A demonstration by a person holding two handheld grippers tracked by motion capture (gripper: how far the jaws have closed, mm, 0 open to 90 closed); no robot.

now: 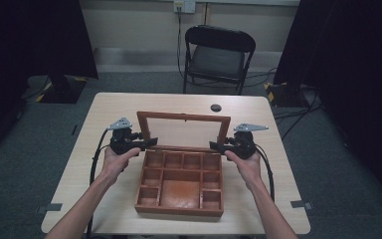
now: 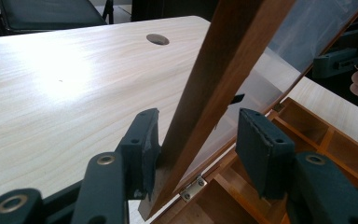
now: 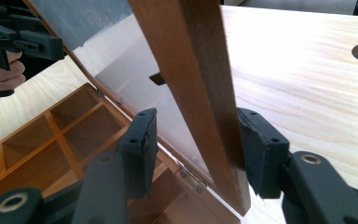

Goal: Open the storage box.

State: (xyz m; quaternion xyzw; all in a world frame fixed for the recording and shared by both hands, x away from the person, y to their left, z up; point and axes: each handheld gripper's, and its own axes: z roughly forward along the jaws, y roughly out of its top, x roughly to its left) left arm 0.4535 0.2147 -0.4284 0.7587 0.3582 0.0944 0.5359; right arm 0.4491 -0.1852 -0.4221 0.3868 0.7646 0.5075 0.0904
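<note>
Box [image 1: 179,186] lid [image 1: 184,119] stands raised, not yet closed; left gripper [image 1: 149,143] and right gripper [image 1: 215,146] straddle its side rails, jaws part-open, one pad touching each.

Box [image 1: 180,184] on table [image 1: 104,119], chair [image 1: 218,55] behind.

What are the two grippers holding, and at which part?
Neither clamps anything yet. The lid side rails stand between open jaws: left gripper touches with one pad, right gripper likewise.

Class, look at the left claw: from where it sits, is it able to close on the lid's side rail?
Probably yes. The left claw already straddles the lid's side rail; one pad touches the wood, the other stands clear, with nothing between.
</note>
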